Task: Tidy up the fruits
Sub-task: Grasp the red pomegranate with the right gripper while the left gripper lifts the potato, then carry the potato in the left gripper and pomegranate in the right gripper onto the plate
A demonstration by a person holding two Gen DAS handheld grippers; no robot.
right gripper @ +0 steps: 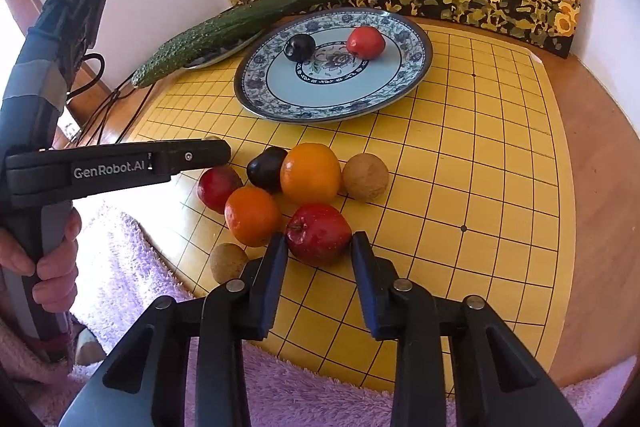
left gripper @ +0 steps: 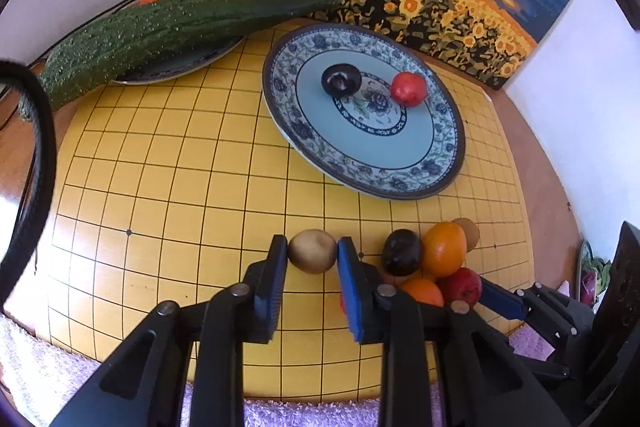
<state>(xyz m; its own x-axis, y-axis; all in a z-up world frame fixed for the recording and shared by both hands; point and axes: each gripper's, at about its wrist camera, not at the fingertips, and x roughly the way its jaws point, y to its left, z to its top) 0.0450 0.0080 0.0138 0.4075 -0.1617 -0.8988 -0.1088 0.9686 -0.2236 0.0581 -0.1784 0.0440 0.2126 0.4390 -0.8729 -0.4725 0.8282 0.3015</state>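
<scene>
**Gripping small round fruit that wants to roll**

Closing on a tan round fruit (left gripper: 313, 251), your left gripper (left gripper: 313, 251) has both pads touching its sides near the board's front edge; it looks held, though barely past the tips. Your right gripper (right gripper: 320, 241) stands wide, its jaws either side of the red apple (right gripper: 318, 233) without clear contact. That apple sits at the front of the pile, touching the small orange (right gripper: 252, 215) and just before the large orange (right gripper: 310, 173). Expect smooth, firm, light fruit that slips and rolls. Take each across its widest middle, deep between the pads. The patterned plate (right gripper: 416, 75), toward the yellow grid board's (right gripper: 480, 187) back edge, already carries a dark plum (right gripper: 299, 47) and a red fruit (right gripper: 365, 43).
</scene>
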